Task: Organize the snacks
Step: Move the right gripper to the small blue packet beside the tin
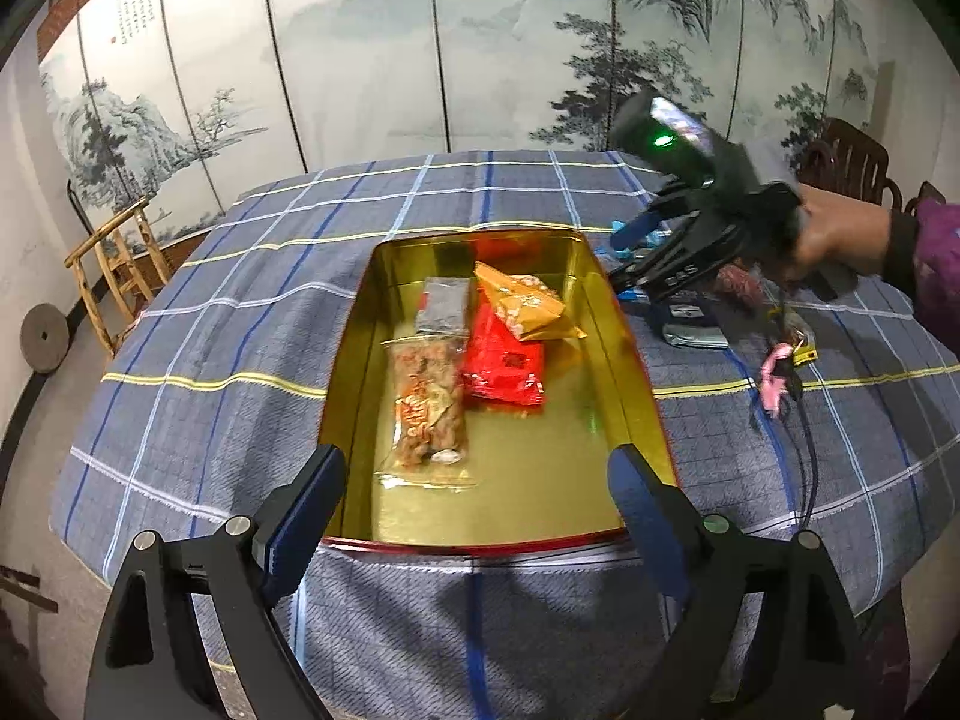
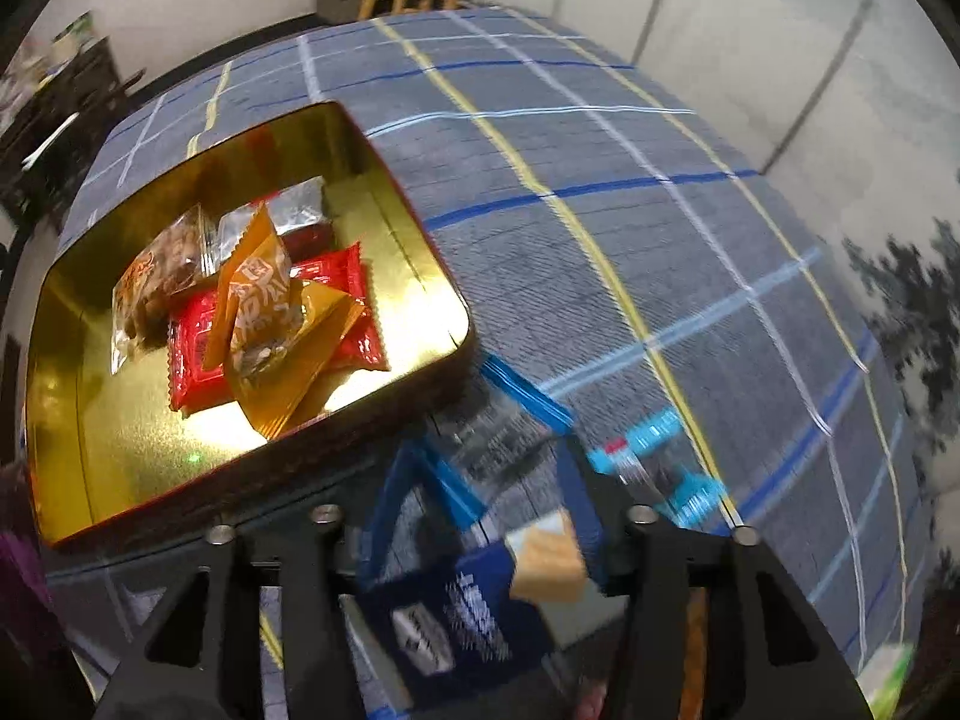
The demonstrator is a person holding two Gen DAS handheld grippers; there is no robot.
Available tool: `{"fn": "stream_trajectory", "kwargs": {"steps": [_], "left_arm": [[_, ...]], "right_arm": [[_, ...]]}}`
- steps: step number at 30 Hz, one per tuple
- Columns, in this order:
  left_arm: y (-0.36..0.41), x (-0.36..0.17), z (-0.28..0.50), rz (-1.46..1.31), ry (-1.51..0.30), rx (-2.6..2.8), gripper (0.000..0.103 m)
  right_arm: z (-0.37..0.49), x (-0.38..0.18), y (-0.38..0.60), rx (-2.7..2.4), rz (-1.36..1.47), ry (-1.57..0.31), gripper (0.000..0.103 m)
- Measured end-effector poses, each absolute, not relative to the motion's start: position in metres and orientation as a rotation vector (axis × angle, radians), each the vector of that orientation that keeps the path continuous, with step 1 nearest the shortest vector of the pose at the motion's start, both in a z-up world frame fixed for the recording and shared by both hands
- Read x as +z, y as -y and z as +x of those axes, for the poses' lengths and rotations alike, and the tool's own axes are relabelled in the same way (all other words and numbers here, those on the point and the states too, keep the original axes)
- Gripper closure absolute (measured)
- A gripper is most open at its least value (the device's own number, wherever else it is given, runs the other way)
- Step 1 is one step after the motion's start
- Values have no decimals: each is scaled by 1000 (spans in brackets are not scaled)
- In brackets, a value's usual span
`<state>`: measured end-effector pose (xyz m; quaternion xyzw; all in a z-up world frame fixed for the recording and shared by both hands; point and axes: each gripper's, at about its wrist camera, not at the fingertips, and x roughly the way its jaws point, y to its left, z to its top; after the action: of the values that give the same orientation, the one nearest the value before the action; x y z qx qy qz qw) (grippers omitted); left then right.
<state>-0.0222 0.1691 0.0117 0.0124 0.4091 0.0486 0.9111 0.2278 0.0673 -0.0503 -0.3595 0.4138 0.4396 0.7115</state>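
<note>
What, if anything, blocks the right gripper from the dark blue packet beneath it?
Nothing visible. The dark blue packet lies on the cloth right under the open right gripper, beside the tin.

"What's in the gold tin (image 1: 642,372)?"

"Four snacks. A see-through bag of nuts (image 1: 426,402), a red packet (image 1: 510,366), an orange packet (image 1: 528,300) lying on the red one, and a grey packet (image 1: 444,303) at the back."

"Where are the grabbers?"

"The left gripper (image 1: 474,498) is wide apart over the tin's near edge, with nothing in it. The right gripper (image 1: 630,258), in a hand (image 1: 840,234), is over more snacks on the checked cloth (image 1: 228,360)."
</note>
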Motion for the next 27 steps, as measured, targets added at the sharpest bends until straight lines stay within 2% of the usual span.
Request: {"fn": "stream_trajectory", "kwargs": {"steps": [6,9,10,13,14,15,20,25,27], "left_arm": [[-161,10,-17,44,-850,93,17],[-159,9,-15,42,-853,92,17],[-158,9,-14,41,-858,93,17],[-158,11,-17,36,-858,86,17],[-158,12,-18,38,-854,87,17],[-157,13,-19,40,-848,86,17],[-152,15,-22,30,-853,74,17],[-142,18,-28,25,-859,63,17],[-141,20,-30,30,-853,66,17]], "right_arm": [[247,-63,-71,1017,-736,-984,44],[243,-61,-71,997,-722,-948,76],[242,-60,-70,988,-709,-944,82],[233,-51,-65,971,-660,-917,84],[229,-45,-60,960,-630,-907,86],[224,-39,-53,953,-598,-894,93],[195,-10,-8,928,-425,-837,94],[189,-7,4,854,-468,-824,91],[193,-8,-4,884,-494,-823,85]]}}
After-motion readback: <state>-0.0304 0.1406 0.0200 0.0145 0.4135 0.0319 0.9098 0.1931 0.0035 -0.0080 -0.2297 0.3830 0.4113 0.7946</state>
